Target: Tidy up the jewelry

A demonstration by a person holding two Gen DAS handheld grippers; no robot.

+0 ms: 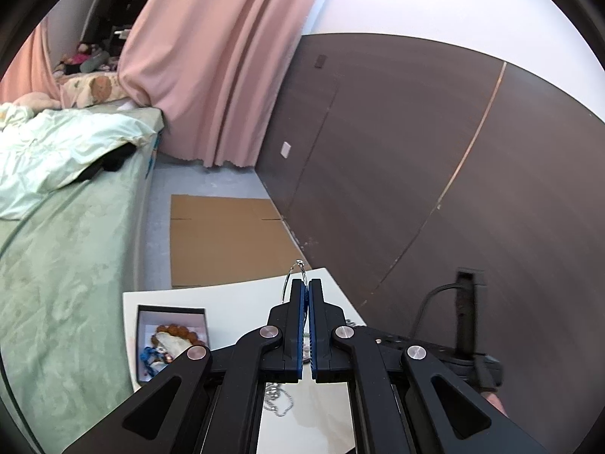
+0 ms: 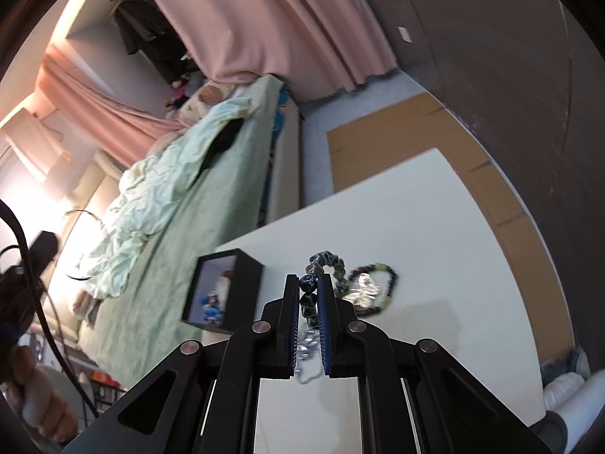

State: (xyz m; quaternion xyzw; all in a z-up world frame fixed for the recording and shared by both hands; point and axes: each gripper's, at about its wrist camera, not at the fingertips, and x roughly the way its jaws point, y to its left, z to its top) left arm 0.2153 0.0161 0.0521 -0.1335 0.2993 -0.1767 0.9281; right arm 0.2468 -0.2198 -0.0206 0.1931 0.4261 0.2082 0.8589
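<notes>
In the left wrist view my left gripper (image 1: 306,283) is shut on a thin silver hoop (image 1: 290,278) that sticks up past its fingertips, above the white table (image 1: 234,302). In the right wrist view my right gripper (image 2: 307,278) is shut on a bracelet of dark blue and green stone beads (image 2: 308,283), whose loop curls up and to the right. A black open box (image 2: 223,291) with blue and brown jewelry inside stands left of it, also seen as the box (image 1: 172,340). More bead bracelets (image 2: 372,289) lie on the table to the right.
A silver chain (image 1: 280,397) lies on the table under the left gripper. A bed with green covers (image 1: 56,246) runs along the left. Flat cardboard (image 1: 223,242) lies on the floor beyond the table, beside a dark wall panel (image 1: 416,151). A hand (image 2: 34,397) shows at lower left.
</notes>
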